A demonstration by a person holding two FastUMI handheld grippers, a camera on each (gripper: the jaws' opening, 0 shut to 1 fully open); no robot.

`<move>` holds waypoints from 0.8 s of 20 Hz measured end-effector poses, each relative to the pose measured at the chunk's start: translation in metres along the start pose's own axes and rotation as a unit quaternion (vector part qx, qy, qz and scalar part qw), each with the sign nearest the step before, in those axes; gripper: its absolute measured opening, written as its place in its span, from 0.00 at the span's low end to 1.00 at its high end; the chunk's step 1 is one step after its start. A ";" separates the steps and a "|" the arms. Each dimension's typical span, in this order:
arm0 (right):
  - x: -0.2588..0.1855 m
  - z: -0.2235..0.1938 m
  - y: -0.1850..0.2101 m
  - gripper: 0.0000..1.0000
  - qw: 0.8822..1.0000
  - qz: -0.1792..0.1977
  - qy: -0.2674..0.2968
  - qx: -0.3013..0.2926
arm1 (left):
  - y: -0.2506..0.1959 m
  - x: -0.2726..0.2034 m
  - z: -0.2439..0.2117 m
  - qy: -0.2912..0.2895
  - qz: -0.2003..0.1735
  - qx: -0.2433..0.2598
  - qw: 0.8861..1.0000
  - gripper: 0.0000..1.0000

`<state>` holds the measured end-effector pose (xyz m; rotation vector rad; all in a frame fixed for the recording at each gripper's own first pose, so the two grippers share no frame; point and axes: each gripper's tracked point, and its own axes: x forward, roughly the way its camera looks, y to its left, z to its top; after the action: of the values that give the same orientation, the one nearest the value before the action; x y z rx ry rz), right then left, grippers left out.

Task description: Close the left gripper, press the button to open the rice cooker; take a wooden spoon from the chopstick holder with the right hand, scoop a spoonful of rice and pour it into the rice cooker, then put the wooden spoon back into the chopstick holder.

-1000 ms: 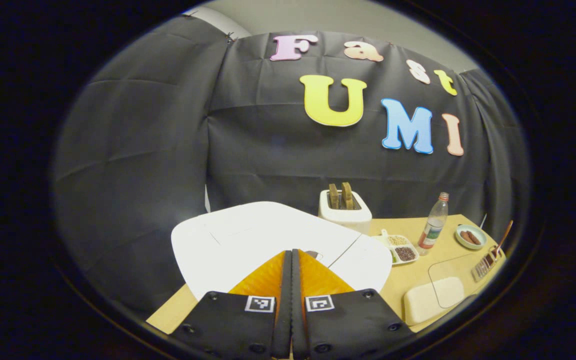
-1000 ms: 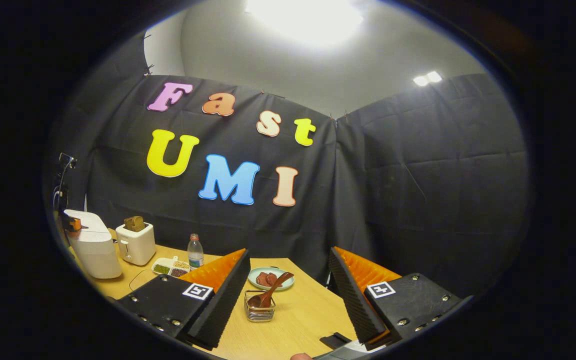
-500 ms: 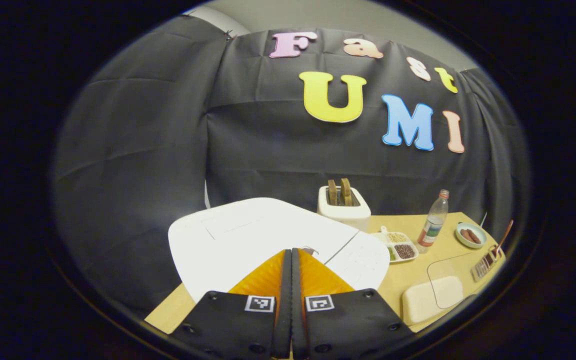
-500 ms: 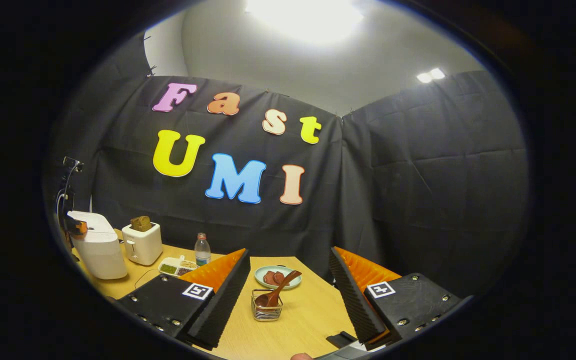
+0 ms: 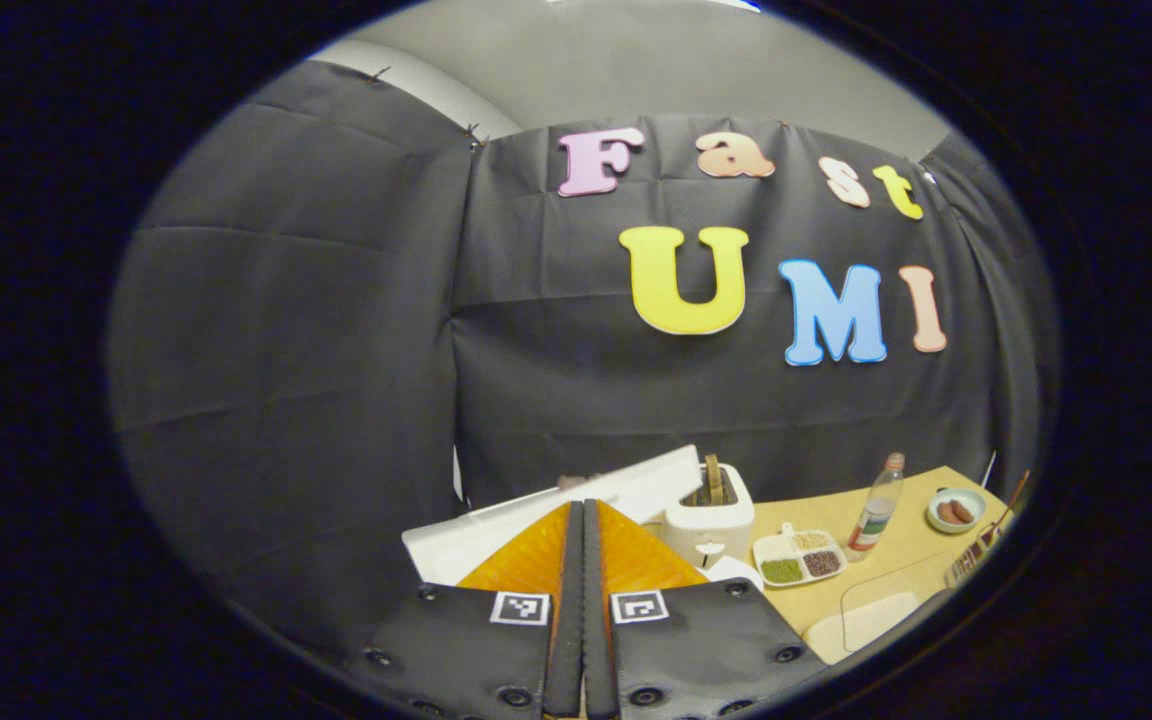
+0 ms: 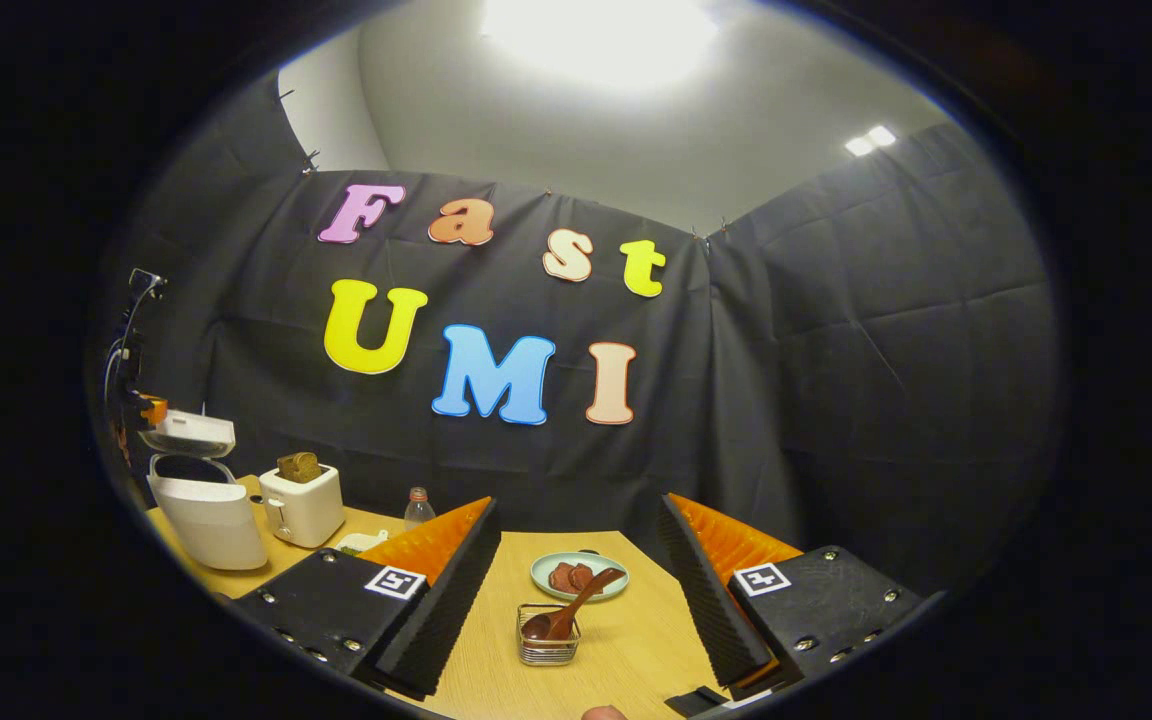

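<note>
We see the brown wooden spoon (image 6: 570, 606) in the wire chopstick holder (image 6: 548, 640) leaning toward two o'clock between our right gripper's (image 6: 576, 590) spread fingers, while our left gripper (image 5: 583, 560) is clenched empty.

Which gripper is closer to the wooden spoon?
Right. The right gripper hangs open just in front of the wooden spoon in its holder; the left gripper is across the table at the rice cooker.

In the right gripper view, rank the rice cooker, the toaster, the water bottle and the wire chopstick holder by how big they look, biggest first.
1. Rice cooker, lid up, looks largest.
2. Toaster.
3. Chopstick holder, though it sits nearer the camera, so its rank is unsure.
4. Water bottle, partly hidden behind the right tongs' finger, so only its top counts.
</note>
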<state>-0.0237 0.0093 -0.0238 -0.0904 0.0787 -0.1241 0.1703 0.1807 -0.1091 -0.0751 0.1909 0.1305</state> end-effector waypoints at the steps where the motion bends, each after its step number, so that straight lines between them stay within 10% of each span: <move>1: 0.005 0.000 -0.002 0.96 1.000 0.003 0.000 0.005 | -0.003 -0.008 0.011 -0.011 0.001 -0.007 1.000 0.08; 5: 0.027 -0.005 -0.008 0.96 0.999 0.020 0.002 0.031 | -0.025 -0.050 0.036 -0.049 -0.007 -0.023 0.999 0.10; 11: 0.069 -0.022 -0.014 0.96 0.999 0.042 0.012 0.027 | -0.069 -0.110 0.064 -0.077 -0.023 -0.008 0.997 0.85; 16: 0.109 -0.056 -0.019 0.96 0.997 0.055 0.047 0.031 | -0.095 -0.152 0.084 -0.113 -0.023 0.011 0.993 0.91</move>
<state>0.0773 -0.0286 -0.0853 -0.0178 0.1733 -0.0205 0.0512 0.0752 0.0080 -0.0413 -0.0348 0.0903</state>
